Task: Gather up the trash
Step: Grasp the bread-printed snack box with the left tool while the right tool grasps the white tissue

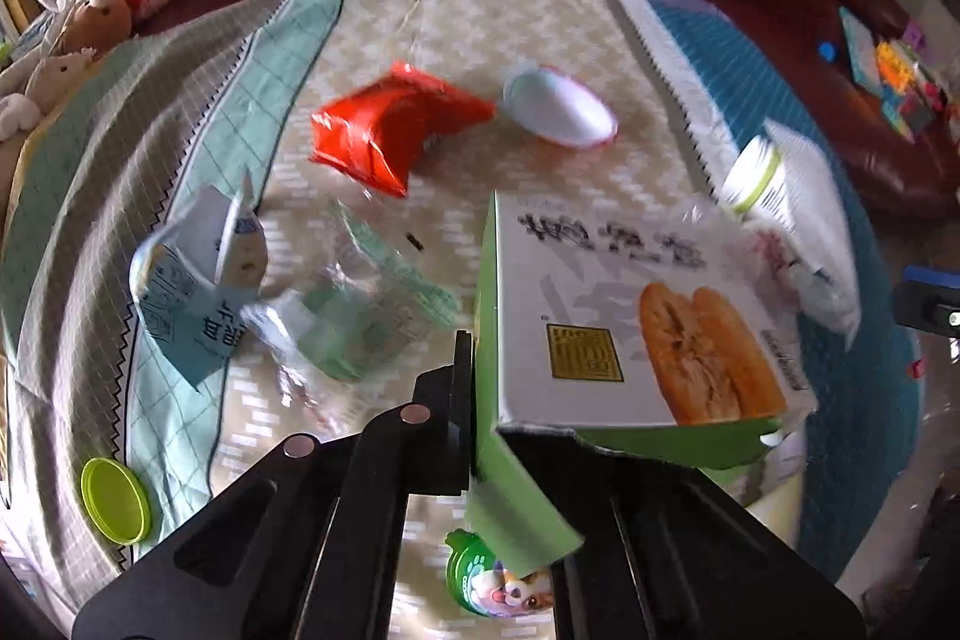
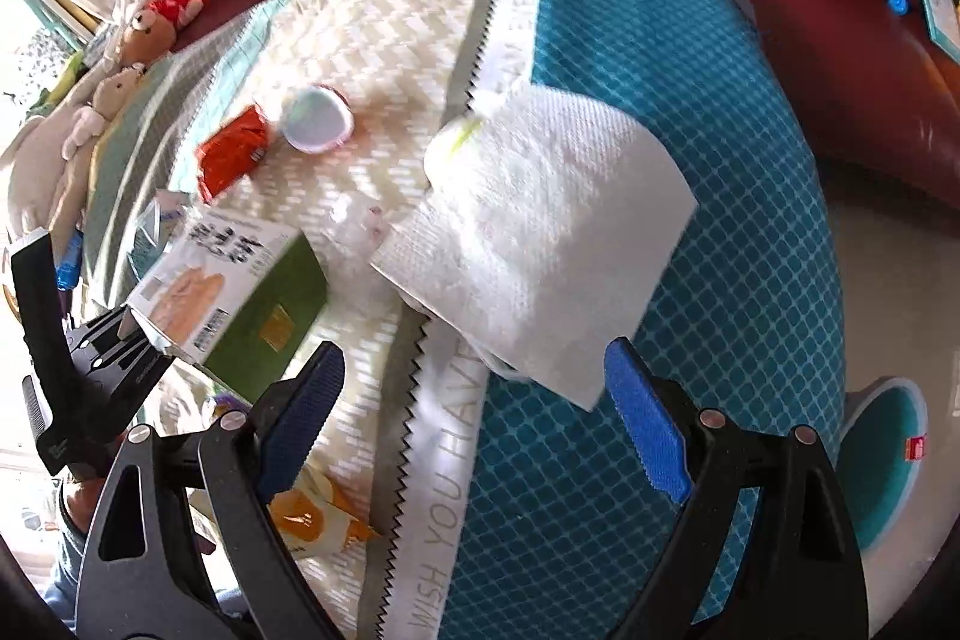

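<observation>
Left gripper (image 1: pixel 474 400) pinched the box (image 1: pixel 630 316); right gripper (image 2: pixel 474 412) spread over the tissue (image 2: pixel 540 232) (wrappers (image 1: pixel 396 130) all still out).

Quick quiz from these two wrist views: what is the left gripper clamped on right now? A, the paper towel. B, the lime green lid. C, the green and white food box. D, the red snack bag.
C: the left gripper is shut on the edge of the green and white food box, while the red snack bag, paper towel and lime green lid lie untouched on the cloth.
</observation>
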